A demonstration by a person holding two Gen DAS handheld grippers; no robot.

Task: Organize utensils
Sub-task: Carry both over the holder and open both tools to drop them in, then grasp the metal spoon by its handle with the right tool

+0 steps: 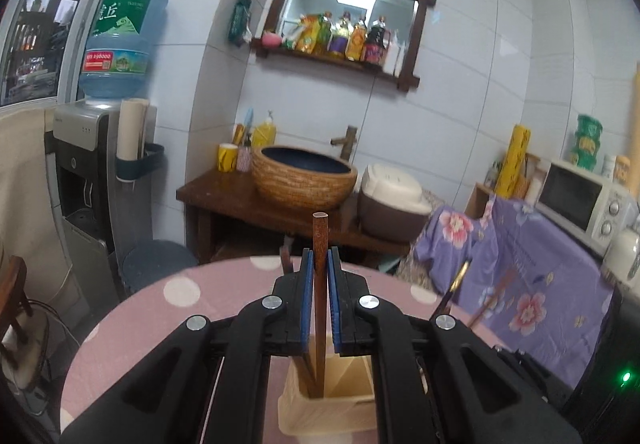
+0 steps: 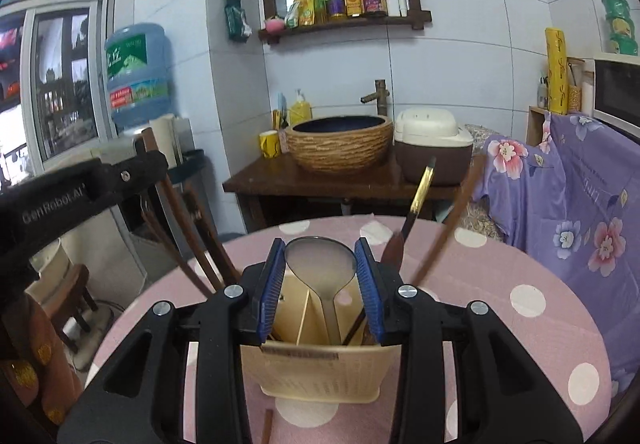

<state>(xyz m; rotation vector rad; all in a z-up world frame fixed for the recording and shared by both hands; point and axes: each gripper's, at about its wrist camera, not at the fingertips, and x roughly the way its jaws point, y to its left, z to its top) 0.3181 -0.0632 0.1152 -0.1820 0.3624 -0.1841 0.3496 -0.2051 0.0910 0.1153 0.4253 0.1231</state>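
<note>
- my left claw (image 1: 319, 264) is clenched on a brown chopstick (image 1: 319, 240), centre of frame, its lower end inside the cream holder (image 1: 326, 410); if it snags the divider on release, it could tip the holder.
- my right claw (image 2: 320, 276) stands released around the metal spoon (image 2: 320, 264) standing in the holder; closing off-centre might knock it.
- the holder sits low-centre on the pink worktop (image 2: 520, 284).

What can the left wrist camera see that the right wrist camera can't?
Only the left view shows the left hand-held gripper shut on a brown wooden chopstick. Only the right view shows the shiny metal spoon standing between the open right hand-held gripper's fingers. Both show the cream plastic utensil holder, the pink dotted tablecloth and the woven brown basin.
</note>
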